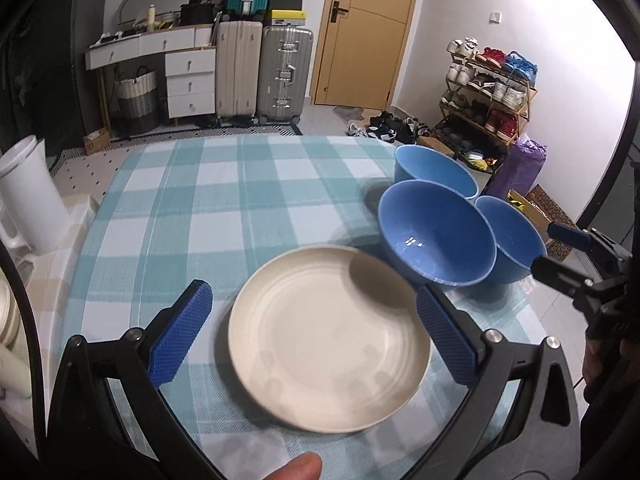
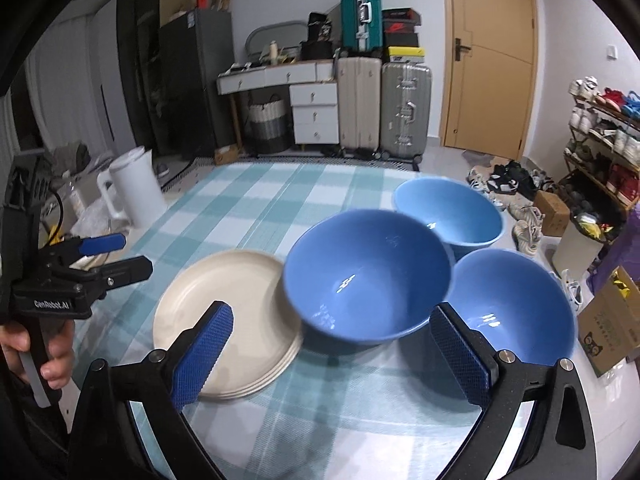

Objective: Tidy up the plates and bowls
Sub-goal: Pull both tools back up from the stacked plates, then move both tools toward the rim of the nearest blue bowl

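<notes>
A stack of cream plates [image 1: 328, 340] [image 2: 224, 320] lies on the checked tablecloth [image 1: 224, 200]. My left gripper [image 1: 314, 312] is open, one finger on each side of the stack and just above it. Three blue bowls stand to the right of the plates: a middle one [image 1: 436, 236] [image 2: 368, 276] closest to them, a far one [image 1: 434, 174] [image 2: 450, 210] and a right one [image 1: 510, 240] [image 2: 512, 306]. My right gripper [image 2: 332, 344] is open and empty, in front of the middle bowl. It also shows at the right edge of the left wrist view [image 1: 560, 252].
A white kettle [image 1: 30, 196] [image 2: 134, 188] stands at the table's left edge. More cream dishes [image 1: 8, 316] sit at the far left. The table's right edge drops to a floor with boxes [image 2: 608, 320] and shoes.
</notes>
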The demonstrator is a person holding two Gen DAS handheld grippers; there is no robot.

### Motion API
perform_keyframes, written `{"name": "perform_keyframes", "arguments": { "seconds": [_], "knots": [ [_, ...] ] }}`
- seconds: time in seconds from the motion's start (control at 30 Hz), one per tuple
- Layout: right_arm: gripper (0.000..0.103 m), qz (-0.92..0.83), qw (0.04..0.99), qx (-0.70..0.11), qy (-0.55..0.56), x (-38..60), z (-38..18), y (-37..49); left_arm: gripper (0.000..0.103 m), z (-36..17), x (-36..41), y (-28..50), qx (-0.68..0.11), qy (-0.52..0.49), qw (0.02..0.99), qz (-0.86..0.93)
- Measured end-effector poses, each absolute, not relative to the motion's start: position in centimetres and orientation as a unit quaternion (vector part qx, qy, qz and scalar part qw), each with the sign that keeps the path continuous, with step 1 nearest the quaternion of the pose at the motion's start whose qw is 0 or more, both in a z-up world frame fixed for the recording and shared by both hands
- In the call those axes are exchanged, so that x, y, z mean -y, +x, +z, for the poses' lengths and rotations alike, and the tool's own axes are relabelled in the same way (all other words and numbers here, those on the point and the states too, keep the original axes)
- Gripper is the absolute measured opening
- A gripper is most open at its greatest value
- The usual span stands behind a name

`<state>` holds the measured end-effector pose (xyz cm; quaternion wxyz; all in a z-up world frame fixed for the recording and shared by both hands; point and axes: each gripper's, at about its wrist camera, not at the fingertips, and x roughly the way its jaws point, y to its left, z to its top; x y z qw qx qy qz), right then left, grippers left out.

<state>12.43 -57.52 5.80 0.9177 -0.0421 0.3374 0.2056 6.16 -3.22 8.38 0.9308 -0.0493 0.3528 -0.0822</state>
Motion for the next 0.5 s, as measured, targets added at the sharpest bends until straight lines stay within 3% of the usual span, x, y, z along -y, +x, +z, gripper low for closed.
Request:
{"name": "perform_keyframes", "arguments": {
  "seconds": [0.5],
  "knots": [
    [0.102,0.168,0.935,-0.311,-0.021,63.8,9.6,14.2,0.102,11.7,9.4,12.0,-0.338,-0.028,0.933,-0.118]
  ]
}}
